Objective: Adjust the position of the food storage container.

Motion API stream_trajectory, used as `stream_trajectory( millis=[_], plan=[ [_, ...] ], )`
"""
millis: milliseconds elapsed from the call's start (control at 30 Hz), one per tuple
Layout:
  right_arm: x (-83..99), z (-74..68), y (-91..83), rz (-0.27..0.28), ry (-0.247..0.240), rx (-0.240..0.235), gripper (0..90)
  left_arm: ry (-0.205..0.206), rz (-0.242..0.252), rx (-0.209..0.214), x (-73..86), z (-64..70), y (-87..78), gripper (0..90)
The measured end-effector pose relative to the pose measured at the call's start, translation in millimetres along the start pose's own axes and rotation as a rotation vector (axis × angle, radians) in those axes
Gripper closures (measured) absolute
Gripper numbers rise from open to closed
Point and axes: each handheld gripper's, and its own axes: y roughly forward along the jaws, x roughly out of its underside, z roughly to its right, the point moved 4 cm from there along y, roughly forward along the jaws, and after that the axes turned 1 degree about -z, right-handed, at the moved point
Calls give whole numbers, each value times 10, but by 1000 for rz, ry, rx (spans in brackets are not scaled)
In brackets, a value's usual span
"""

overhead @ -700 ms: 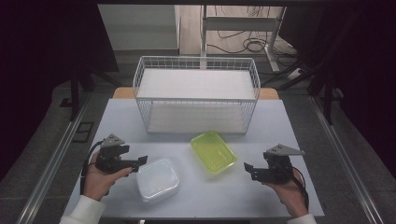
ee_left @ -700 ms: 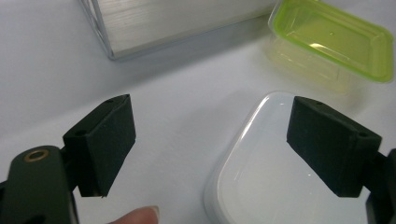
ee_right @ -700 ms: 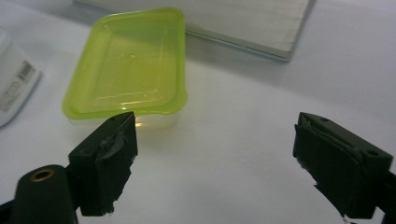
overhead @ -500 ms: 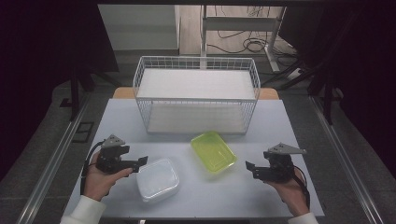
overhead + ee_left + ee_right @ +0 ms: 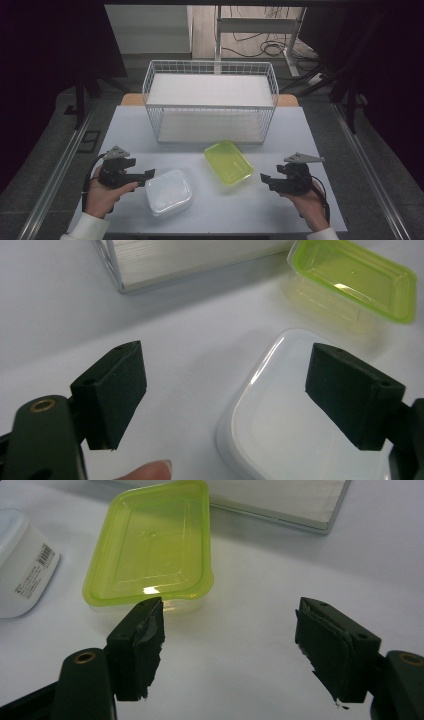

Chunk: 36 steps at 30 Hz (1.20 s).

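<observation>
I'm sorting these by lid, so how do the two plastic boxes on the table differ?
The green-lidded container has a translucent yellow-green lid; the white container has a cloudy white one. The green-lidded container lies nearer the wire basket, the white container nearer the left gripper, whose open jaws straddle its corner. Both are lidded, rounded rectangles.

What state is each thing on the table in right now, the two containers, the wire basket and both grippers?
White translucent plastic container: lidded, flat on the table, beside the left gripper.
Green-lidded clear plastic container: lidded, flat on the table, apart from both grippers.
White wire basket: upright, nothing in it but a white liner.
Left gripper: open, holding nothing, one jaw over the white container.
Right gripper: open, holding nothing.
</observation>
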Motion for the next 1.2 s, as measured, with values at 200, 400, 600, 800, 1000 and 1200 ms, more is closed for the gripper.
stream_trajectory(
  millis=[200, 400, 600, 800, 1000, 1200],
  plan=[
    [-2, 32, -3, -10, 18, -5, 295, 6, -17, 2, 15, 4, 29, 167],
    [-35, 42, -42, 6, 21, -12, 321, 13, -19, 11, -10, 53, 41, 167],
    [-120, -79, -34, -5, 4, -33, 370, 19, -16, 18, -27, 88, 14, 174],
    [-207, -224, 36, -23, -18, -68, 410, 13, -18, 30, -25, 91, 14, 172],
    [-311, -461, 155, -68, -67, -125, 443, 5, -18, 32, -31, 88, 8, 172],
    [-447, -678, 309, -100, -102, -169, 497, 3, -24, 40, -24, 97, 23, 176]
  ],
)
